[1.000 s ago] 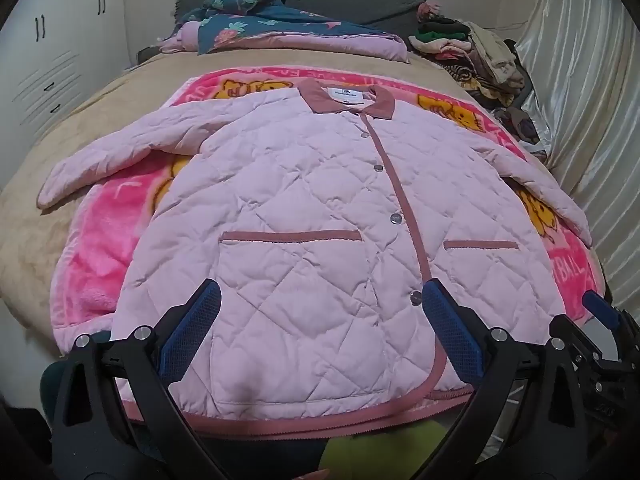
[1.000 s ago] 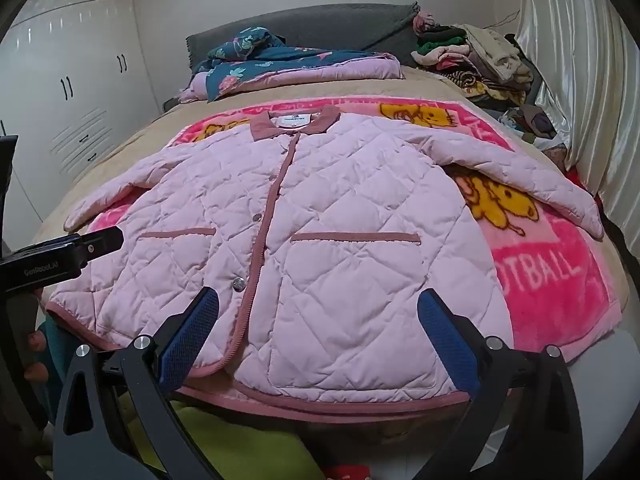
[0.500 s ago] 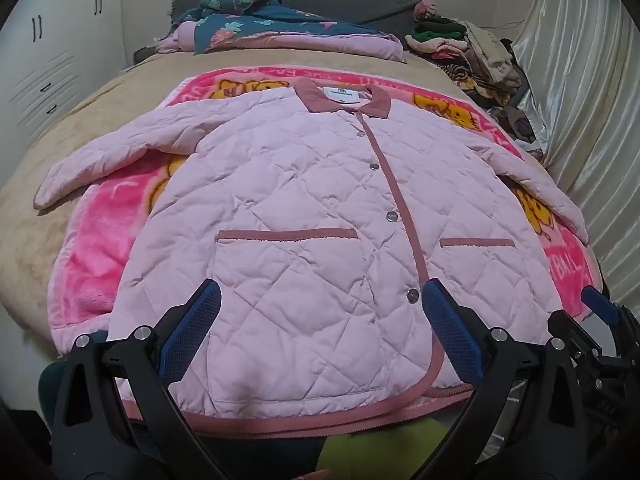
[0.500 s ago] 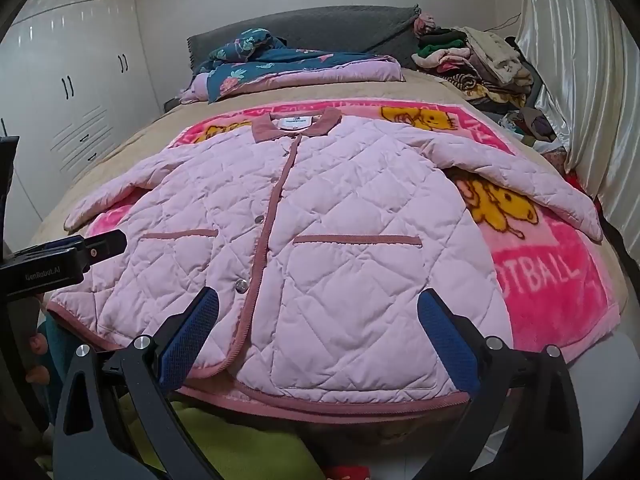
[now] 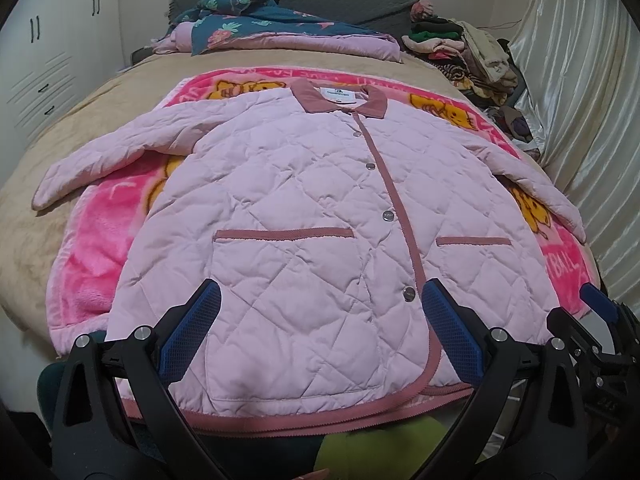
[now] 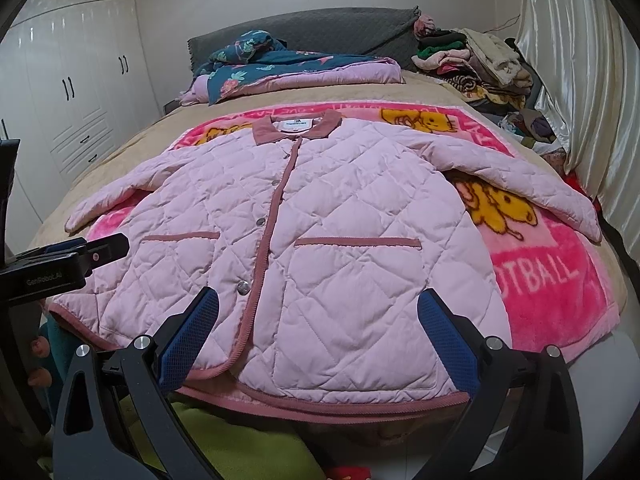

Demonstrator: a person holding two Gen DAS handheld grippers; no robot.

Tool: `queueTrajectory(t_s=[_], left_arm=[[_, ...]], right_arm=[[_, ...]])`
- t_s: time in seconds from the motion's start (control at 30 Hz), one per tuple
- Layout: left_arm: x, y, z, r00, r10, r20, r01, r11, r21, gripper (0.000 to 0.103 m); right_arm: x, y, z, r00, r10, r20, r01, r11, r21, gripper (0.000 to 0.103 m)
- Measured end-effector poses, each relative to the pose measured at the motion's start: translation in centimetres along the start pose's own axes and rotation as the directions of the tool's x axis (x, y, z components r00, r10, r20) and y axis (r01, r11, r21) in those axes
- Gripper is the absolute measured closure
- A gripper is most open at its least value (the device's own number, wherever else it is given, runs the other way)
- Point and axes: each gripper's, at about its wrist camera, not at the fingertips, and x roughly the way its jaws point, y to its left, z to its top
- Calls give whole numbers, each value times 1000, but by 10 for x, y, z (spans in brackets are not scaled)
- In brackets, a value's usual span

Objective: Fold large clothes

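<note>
Jacket (image 5: 320, 216) flat, unfolded | both grippers' fingers apart | hand (image 6: 38, 354) only in R view

The pink blanket (image 6: 560, 292) carries white capitals reading "OTBALL", its start covered by the jacket; the left wrist view shows only "BALL" (image 5: 566, 270). The left gripper's black body (image 6: 44, 276) bears "GenRobot.AI". The white collar label (image 6: 297, 124) has print too small to read.
</note>
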Motion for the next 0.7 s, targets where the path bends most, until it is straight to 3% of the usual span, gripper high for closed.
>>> queueTrajectory(t_s=[0.7], left_arm=[[-1, -1, 0, 1000, 0, 2, 0, 1000, 2, 9]], right_arm=[[1, 4, 0, 1000, 3, -2, -3, 1000, -1, 4]])
